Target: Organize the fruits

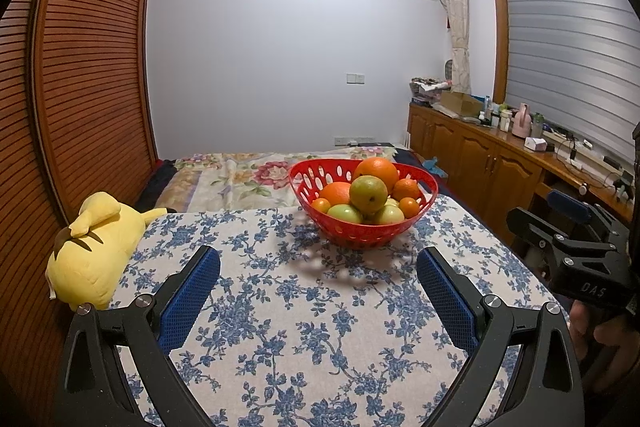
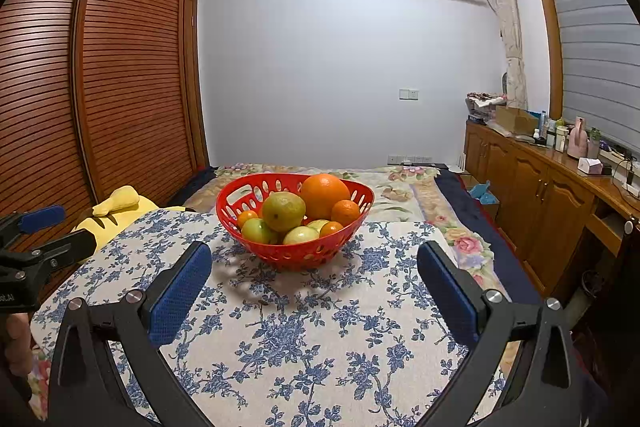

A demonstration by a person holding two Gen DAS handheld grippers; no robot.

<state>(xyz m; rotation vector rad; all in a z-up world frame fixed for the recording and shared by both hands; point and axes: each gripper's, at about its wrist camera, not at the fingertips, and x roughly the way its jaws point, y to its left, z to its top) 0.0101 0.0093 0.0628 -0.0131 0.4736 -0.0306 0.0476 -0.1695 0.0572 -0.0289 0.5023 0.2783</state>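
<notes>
Red basket, perforated plastic, one; stands on the floral-clothed table, all visible fruit heaped inside.

Large oranges, two: heavy, firm, smooth rind; take across the widest girth.

Small mandarins, about four: light, soft-skinned, bruise easily.

Green fruits, about four, one topmost: hard, waxy, likely to slip; others may lie hidden beneath.

Left gripper and right gripper: jaws spread wide, holding nothing, short of the basket.
</notes>
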